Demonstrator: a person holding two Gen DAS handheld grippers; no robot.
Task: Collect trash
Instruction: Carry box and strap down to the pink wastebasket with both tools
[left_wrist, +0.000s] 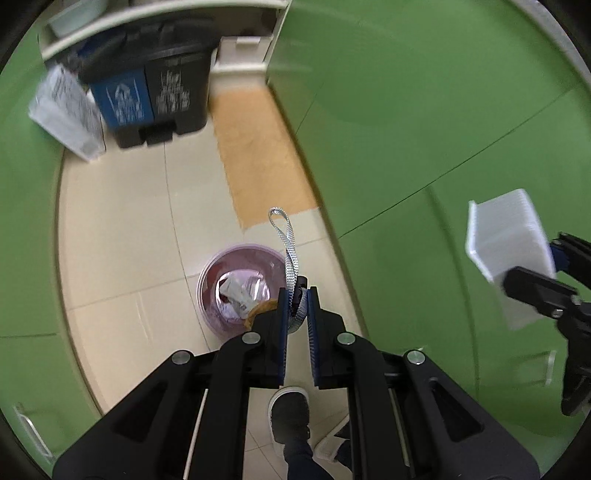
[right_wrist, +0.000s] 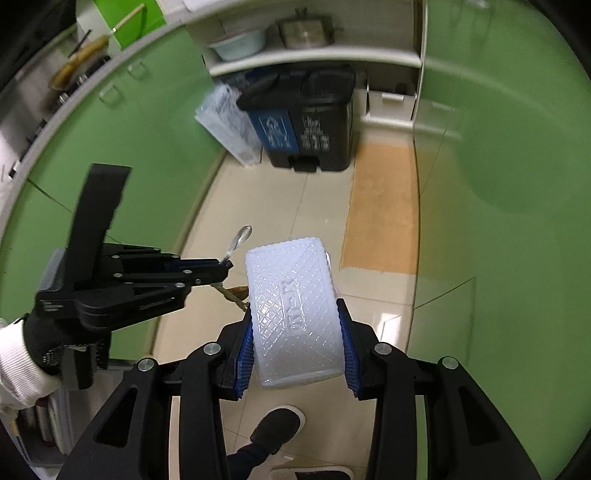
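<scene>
Grippers carry trash: left gripper pinches a grey strap, right gripper clamps a white plastic box; the slick box could slip before reaching the bin at twelve o'clock.

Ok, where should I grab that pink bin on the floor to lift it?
Take the pink bin by its rim from straight above, one of the jaws inside, one outside. It stands upright and open-topped, and its round body looks too wide to span.

cabinets: green, lining both sides of the floor
floor: cream tile
mat: orange, beside the right cabinets
shoe: dark, on the tile
bowl: pale, on a shelf
</scene>
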